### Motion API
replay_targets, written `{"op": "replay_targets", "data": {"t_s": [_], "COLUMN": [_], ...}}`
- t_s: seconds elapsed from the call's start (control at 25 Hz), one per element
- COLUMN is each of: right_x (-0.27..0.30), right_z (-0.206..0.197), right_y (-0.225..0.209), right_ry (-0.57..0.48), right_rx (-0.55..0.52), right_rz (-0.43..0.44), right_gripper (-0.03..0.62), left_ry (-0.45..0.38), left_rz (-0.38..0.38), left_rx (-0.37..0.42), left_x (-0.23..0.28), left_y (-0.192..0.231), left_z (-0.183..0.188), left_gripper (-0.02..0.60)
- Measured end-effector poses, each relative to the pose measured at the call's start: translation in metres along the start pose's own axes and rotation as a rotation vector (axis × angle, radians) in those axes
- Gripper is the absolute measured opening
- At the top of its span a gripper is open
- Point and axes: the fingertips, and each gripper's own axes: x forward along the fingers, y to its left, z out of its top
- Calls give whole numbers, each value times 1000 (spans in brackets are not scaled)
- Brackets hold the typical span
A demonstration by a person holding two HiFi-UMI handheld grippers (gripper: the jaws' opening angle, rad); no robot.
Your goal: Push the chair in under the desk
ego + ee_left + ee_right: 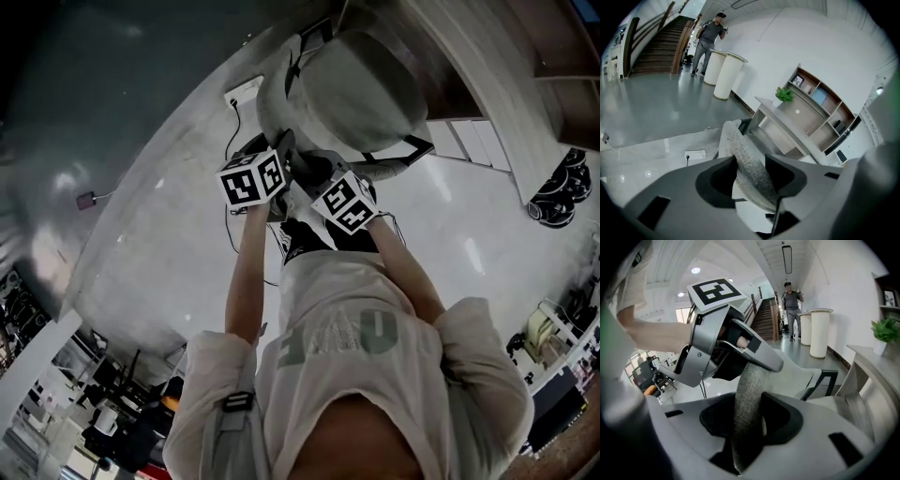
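Observation:
The grey office chair stands with its seat toward the desk at the upper right of the head view. Both grippers are at the top edge of its fabric backrest. My left gripper straddles that edge, and its jaws have widened and sit loosely around the fabric. My right gripper is beside it, shut on the same backrest, which fills the gap between its jaws. The left gripper also shows in the right gripper view, over the fabric edge.
A white power strip with cables lies on the glossy floor left of the chair. A potted plant sits on the desk, with shelves behind. A person stands by white round counters near a staircase.

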Motion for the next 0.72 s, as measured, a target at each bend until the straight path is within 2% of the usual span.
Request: {"op": "replay_targets", "data": {"t_s": [0.2, 0.4, 0.72], "right_x": [-4, -1, -2], "right_z": [5, 3, 7], "right_y": [-16, -11, -31], "right_ry": [-36, -26, -8], "right_rx": [28, 7, 24], "right_rz": [37, 77, 93], "right_gripper": [137, 144, 152], "left_ry": [-13, -5, 13], "left_rz": [0, 50, 32], "left_rx": [-19, 2, -2], "left_x": [10, 8, 23], "left_y": [-9, -7, -14], "left_z": [13, 15, 30], "left_gripper": [196, 196, 201]}}
